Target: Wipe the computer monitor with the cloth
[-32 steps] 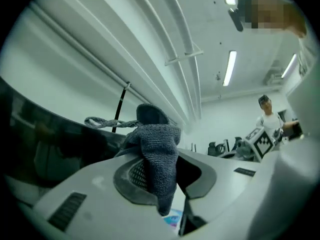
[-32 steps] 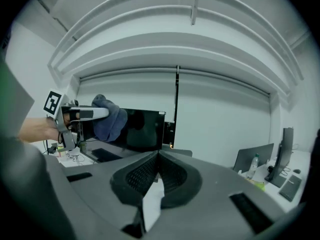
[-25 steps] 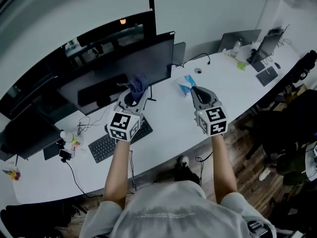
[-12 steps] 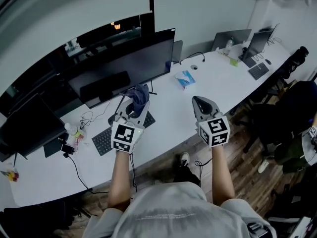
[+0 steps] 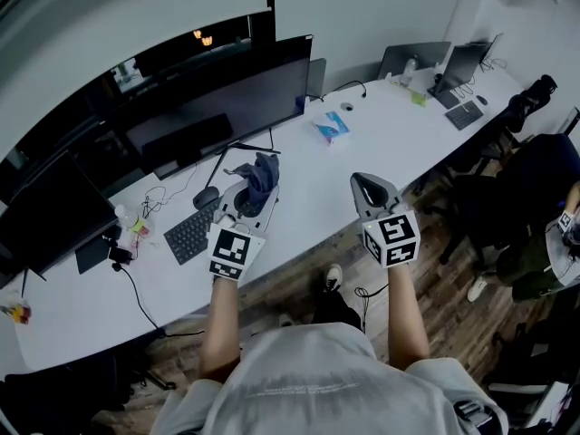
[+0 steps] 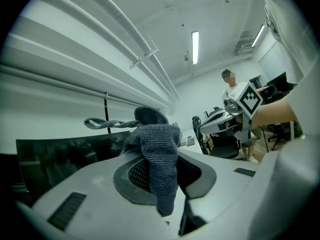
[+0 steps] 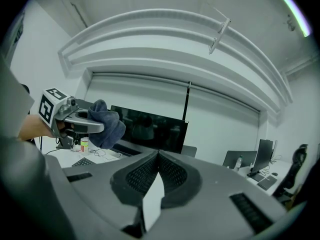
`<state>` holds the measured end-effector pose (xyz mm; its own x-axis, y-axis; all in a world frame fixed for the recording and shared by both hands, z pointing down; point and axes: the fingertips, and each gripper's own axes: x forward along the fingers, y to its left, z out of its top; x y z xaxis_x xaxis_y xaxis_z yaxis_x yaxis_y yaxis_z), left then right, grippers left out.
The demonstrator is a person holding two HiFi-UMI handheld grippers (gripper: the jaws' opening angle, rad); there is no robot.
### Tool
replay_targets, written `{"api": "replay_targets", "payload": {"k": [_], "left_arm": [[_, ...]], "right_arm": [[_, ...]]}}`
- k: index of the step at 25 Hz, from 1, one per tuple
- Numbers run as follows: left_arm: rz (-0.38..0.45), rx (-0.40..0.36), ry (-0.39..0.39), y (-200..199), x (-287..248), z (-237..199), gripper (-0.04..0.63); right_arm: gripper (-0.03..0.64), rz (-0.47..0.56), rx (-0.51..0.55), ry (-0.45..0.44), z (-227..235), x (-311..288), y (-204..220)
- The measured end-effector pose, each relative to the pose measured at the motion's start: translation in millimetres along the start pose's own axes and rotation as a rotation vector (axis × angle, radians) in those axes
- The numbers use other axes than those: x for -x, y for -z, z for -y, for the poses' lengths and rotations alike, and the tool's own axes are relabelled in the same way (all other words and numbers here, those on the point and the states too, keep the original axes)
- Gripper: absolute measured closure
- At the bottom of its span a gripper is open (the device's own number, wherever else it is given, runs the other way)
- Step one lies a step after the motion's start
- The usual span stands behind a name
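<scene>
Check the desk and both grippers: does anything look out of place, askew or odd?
Nothing is spilled or broken. The one untidy thing is the cloth: the left gripper pinches it in a bunch, one corner poking out sideways, clear of the monitor. Loose cables sprawl beside the keyboard.

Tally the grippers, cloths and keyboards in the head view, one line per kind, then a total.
Grippers: 2, the left gripper and the right gripper
Cloth: 1, clamped in the left gripper
Keyboards: 2, the near keyboard and the far keyboard
Total: 5
</scene>
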<state>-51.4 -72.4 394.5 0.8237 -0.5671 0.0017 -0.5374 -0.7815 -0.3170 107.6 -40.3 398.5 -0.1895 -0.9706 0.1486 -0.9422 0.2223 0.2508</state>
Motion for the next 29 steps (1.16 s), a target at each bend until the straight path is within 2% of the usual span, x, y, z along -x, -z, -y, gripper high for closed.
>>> {"api": "replay_targets", "payload": {"k": [16,29], "left_arm": [[0.007,-0.03,0.022,-11.4,9.1,12.1,0.52],[0.0,-0.023,0.026,-7.0,12.0,11.3,0.52]], "right_arm": [[0.617,-0.015,0.029,0.03,-6.8,18.6,0.7],[0.617,-0.019,0.041,0.032,-11.5,18.9,-1.5]]}}
